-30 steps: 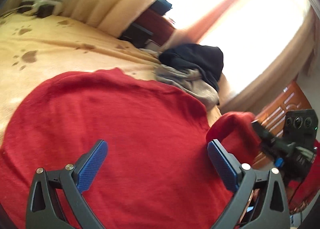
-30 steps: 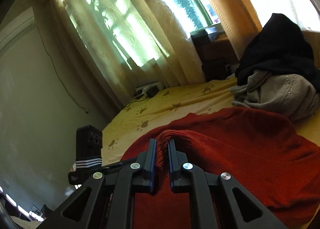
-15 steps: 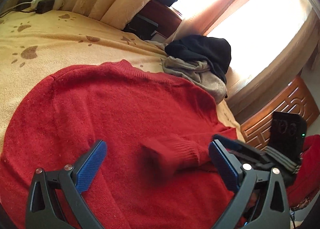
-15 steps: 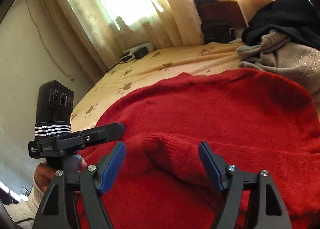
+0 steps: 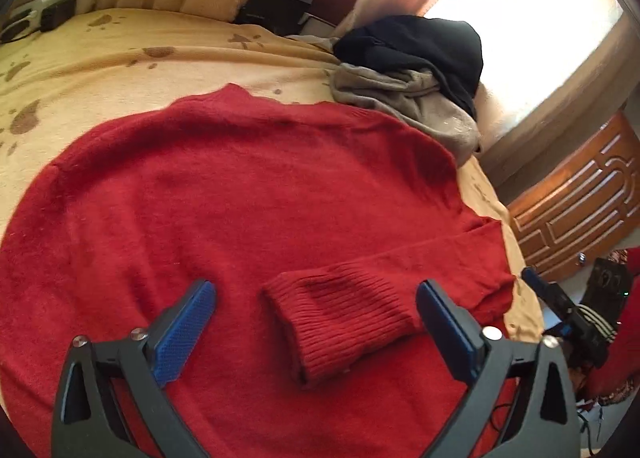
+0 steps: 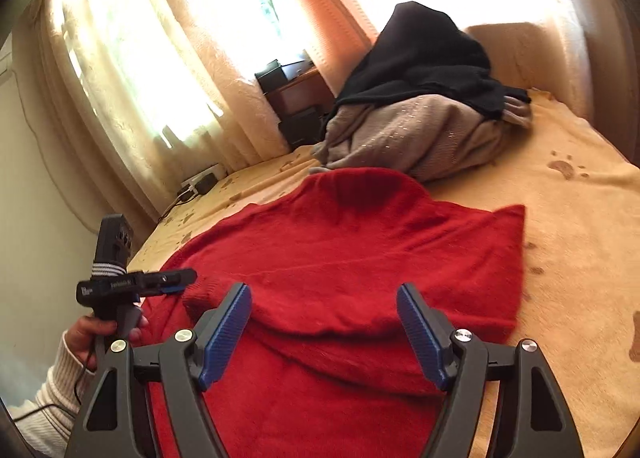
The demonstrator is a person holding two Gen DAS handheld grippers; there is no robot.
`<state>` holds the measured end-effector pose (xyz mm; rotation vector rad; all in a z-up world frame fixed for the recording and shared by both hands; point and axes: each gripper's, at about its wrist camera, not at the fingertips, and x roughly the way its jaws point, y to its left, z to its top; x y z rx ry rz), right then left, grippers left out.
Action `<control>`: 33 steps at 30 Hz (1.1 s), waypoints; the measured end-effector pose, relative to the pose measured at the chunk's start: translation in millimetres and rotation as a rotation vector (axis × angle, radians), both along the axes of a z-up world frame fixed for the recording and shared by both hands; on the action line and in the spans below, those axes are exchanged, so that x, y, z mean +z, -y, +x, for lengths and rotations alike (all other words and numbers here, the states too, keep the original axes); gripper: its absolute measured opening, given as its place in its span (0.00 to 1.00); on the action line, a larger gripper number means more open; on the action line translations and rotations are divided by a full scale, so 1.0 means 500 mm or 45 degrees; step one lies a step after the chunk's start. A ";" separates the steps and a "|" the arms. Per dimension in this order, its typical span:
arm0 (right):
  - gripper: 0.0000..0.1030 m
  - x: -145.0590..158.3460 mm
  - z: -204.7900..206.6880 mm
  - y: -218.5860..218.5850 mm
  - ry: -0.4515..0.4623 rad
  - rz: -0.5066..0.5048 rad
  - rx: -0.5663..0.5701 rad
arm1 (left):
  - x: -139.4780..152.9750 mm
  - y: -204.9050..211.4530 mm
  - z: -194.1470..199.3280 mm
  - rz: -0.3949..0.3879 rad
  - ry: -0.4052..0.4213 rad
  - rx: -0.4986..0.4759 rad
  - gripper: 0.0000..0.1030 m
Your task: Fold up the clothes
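Since a second ago your right tongs (image 6: 324, 332) have let go of the red sweater (image 5: 248, 193) and now stand apart, with its folded edge between them. Your left tongs (image 5: 316, 330) are apart too, the ribbed cuff (image 5: 340, 318) lying between the fingers. One sweater lies flat on the yellow bed (image 5: 120, 61), sleeve folded across its body. Two more garments, one black (image 6: 424, 65) on one grey (image 6: 408, 133), are heaped beyond it.
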<state>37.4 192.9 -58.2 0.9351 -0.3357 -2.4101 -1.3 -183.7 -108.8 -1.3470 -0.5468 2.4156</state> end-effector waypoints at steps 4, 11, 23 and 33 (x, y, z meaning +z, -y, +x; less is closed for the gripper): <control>0.75 -0.010 0.014 -0.052 -0.018 -0.022 -0.072 | -0.006 -0.044 -0.008 -0.091 0.014 -0.097 0.12; 0.75 -0.017 0.045 -0.139 -0.043 0.007 -0.212 | 0.081 -0.030 0.009 -0.093 -0.177 -0.025 0.09; 0.75 -0.006 0.057 -0.143 -0.127 0.439 -0.238 | 0.161 0.108 0.038 0.042 -0.329 0.241 0.09; 0.75 -0.084 -0.040 0.059 -0.123 0.924 0.043 | 0.111 0.150 0.038 0.032 -0.233 0.290 0.10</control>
